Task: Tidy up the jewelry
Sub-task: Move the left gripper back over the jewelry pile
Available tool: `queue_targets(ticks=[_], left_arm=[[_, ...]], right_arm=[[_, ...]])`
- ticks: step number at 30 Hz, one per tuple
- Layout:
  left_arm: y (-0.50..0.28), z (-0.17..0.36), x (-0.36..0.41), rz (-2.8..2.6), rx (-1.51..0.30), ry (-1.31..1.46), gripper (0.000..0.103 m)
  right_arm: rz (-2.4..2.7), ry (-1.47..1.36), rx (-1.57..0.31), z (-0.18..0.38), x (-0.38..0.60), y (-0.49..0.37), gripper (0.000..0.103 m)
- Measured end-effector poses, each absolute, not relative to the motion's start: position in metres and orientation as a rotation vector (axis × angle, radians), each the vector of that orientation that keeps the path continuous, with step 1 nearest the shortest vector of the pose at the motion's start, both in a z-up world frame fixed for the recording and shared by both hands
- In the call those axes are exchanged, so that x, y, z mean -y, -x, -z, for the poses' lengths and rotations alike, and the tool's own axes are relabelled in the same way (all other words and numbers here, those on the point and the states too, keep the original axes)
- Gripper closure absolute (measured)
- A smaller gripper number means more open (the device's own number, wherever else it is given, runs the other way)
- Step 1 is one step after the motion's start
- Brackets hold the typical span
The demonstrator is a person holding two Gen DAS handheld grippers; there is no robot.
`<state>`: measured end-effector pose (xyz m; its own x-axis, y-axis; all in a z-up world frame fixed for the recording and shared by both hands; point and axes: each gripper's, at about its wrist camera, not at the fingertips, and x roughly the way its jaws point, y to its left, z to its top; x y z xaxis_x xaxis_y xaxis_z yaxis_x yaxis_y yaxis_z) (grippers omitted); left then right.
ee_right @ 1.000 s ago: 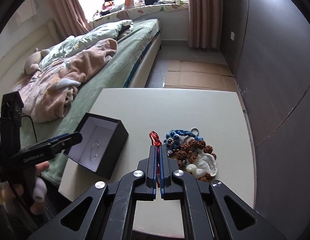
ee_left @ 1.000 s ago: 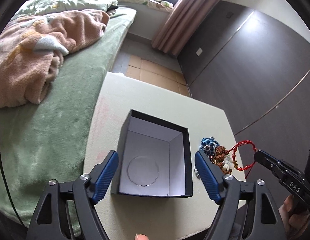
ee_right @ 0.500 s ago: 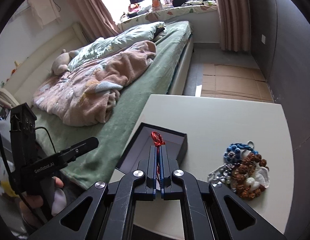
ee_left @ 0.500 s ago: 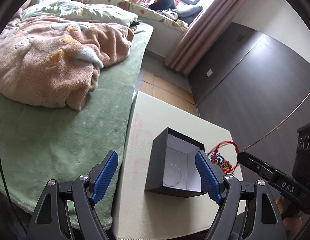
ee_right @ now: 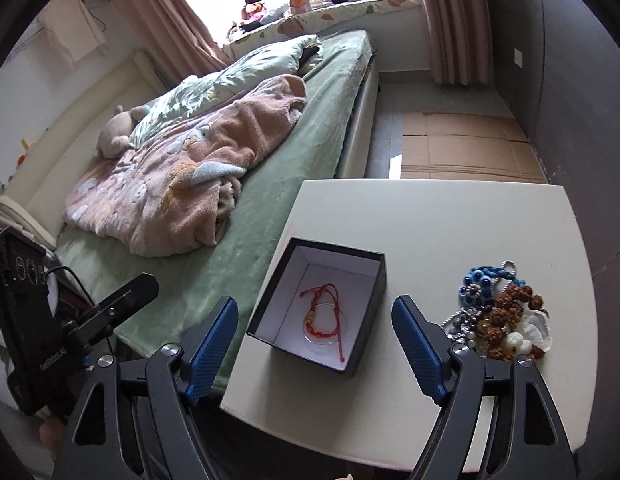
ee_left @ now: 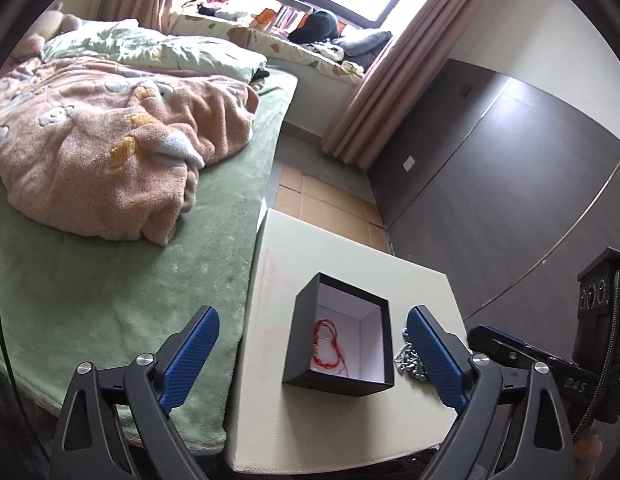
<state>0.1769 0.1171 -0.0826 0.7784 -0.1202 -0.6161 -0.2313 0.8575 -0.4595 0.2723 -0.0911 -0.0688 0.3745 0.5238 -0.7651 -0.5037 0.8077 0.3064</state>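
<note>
A black box (ee_right: 369, 280) (ee_left: 302, 344) with a white lining stands on the cream table (ee_right: 449, 232) (ee_left: 349, 428). A red cord bracelet (ee_right: 323, 314) (ee_left: 325, 346) lies on its floor. To the box's right sits a pile of jewelry (ee_right: 501, 312) with blue beads, brown beads and a silver chain (ee_left: 407, 360). My right gripper (ee_right: 315, 342) hangs above the box, its jaws opening with nothing between the pads. My left gripper (ee_left: 311, 354) is held back from the box, its jaws also opening and empty.
A bed (ee_left: 110, 272) with a green sheet and a pink blanket (ee_right: 190, 184) borders the table's left side. A dark wall panel (ee_left: 509, 184) runs along the right. Cardboard (ee_right: 461, 144) covers the floor beyond the table.
My right gripper carried the red bracelet from the pile to over the box, then opened; the bracelet now lies in the box. My left gripper drew back and up, opening wider.
</note>
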Motion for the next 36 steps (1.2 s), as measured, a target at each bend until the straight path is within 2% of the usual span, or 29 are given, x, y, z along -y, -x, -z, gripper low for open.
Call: queue_targets(ticks=[1, 2, 5, 7, 17, 23, 33, 35, 36], left_arm=[[-0.177, 0.08, -0.113, -0.054, -0.685, 0.542, 0.007], [-0.177, 0.079, -0.109, -0.048, -0.687, 0.537, 0.007], [-0.174, 0.071, -0.097, -0.028, -0.688, 0.522, 0.007], [-0.171, 0.065, -0.088, -0.012, -0.683, 0.507, 0.007], [-0.173, 0.044, -0.031, 0.07, -0.702, 0.426, 0.007], [-0.192, 0.045, 0.009, 0.116, -0.735, 0.363, 0.007], [-0.246, 0.075, 0.06, 0.118, -0.866, 0.29, 0.036], [-0.258, 0.082, 0.069, 0.121, -0.893, 0.283, 0.041], [-0.263, 0.085, 0.073, 0.126, -0.903, 0.283, 0.043]], right_arm=[[-0.646, -0.031, -0.98, 0.066, 0.099, -0.269, 0.009], [-0.635, -0.044, -0.974, 0.063, 0.107, -0.266, 0.007], [-0.597, -0.081, -0.957, 0.054, 0.129, -0.257, 0.006], [-0.572, -0.094, -0.95, 0.051, 0.142, -0.253, 0.0], [-0.478, -0.14, -0.9, 0.03, 0.203, -0.242, 0.0], [-0.449, -0.269, -0.875, 0.04, 0.249, -0.253, 0.0], [-0.401, -0.506, -0.852, 0.107, 0.304, -0.288, 0.001], [-0.393, -0.521, -0.884, 0.125, 0.309, -0.29, 0.003], [-0.378, -0.534, -0.914, 0.133, 0.312, -0.292, 0.008]])
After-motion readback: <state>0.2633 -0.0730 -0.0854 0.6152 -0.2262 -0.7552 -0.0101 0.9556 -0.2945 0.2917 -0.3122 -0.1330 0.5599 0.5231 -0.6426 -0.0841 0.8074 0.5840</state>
